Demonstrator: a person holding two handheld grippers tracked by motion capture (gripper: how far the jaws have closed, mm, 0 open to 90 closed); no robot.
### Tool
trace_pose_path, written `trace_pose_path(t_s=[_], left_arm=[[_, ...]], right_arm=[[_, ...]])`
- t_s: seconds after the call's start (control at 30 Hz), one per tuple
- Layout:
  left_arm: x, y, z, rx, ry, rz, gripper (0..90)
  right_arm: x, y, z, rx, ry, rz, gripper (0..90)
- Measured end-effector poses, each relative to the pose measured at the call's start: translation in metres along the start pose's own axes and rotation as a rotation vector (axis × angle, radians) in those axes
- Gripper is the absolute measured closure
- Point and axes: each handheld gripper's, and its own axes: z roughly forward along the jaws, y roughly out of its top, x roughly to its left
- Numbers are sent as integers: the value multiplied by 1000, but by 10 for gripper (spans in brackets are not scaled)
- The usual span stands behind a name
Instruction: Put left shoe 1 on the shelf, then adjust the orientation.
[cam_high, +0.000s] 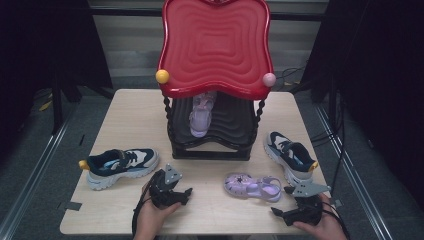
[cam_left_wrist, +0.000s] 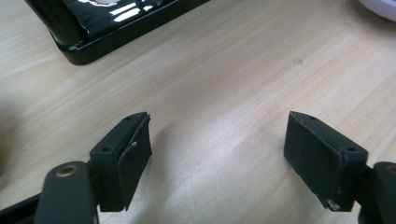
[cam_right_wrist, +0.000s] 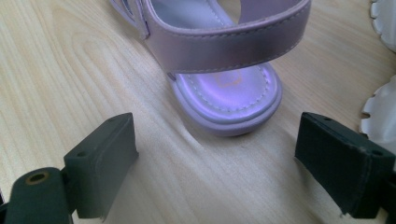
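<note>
A purple sandal (cam_high: 251, 186) lies on the wooden table (cam_high: 130, 120), its heel end (cam_right_wrist: 229, 100) just ahead of my right gripper (cam_right_wrist: 217, 154). That gripper (cam_high: 281, 201) is open, with bare table between its jaws. My left gripper (cam_high: 184, 193) rests on the table in front of the rack and is open too; its jaws stand wide apart over bare wood (cam_left_wrist: 217, 149). A second purple sandal (cam_high: 201, 114) stands on the black lower shelf (cam_high: 235, 125) of a rack with a red top tray (cam_high: 215, 45).
A navy and white sneaker (cam_high: 120, 165) lies at the table's left, its partner (cam_high: 291, 154) at the right by the sandal. The partner's white scalloped sole (cam_right_wrist: 380, 112) shows close beside my right jaw. The rack's black base (cam_left_wrist: 107, 28) lies ahead of my left gripper.
</note>
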Motion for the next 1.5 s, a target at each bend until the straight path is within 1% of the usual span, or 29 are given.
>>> trace_pose_path(t_s=[0.07,0.1,0.13,0.17,0.4,0.57,0.63,0.8,0.93,1.13,1.17,1.2,1.37,1.4,1.43,1.5], left_arm=[[2,-2,1,-8,-12,-15,194],[2,-4,1,-15,-28,-25,182],[3,-5,2,-33,-27,-20,164],[3,-6,2,-35,-28,-19,158],[4,-5,2,-32,-31,-13,146],[4,-5,2,-31,-35,-10,142],[4,-5,2,-31,-36,-10,141],[4,-5,2,-30,-36,-8,136],[4,-5,2,-30,-36,-9,136],[4,-5,2,-30,-36,-8,136],[4,-5,2,-30,-36,-8,135],[4,-5,2,-30,-36,-8,136],[4,-5,2,-30,-36,-8,136],[4,-5,2,-30,-36,-8,136],[4,-5,2,-30,-36,-8,136],[4,-5,2,-30,-36,-9,136]], right_arm=[[0,0,0,0,1,1,117],[0,0,0,0,1,0,117],[0,0,0,0,1,0,117],[0,0,0,0,1,1,117],[0,0,0,-2,5,-4,123],[0,2,-2,22,5,-7,137],[-1,2,-3,30,11,-3,138],[-4,6,-9,42,7,8,144],[-7,9,-15,32,23,33,156],[-8,15,-23,47,31,25,175],[-9,16,-24,47,41,20,178],[-9,18,-26,53,38,19,179],[-10,25,-32,58,54,6,190],[-10,26,-33,56,62,9,198],[-10,28,-34,47,82,18,207],[-9,31,-35,40,83,14,211]])
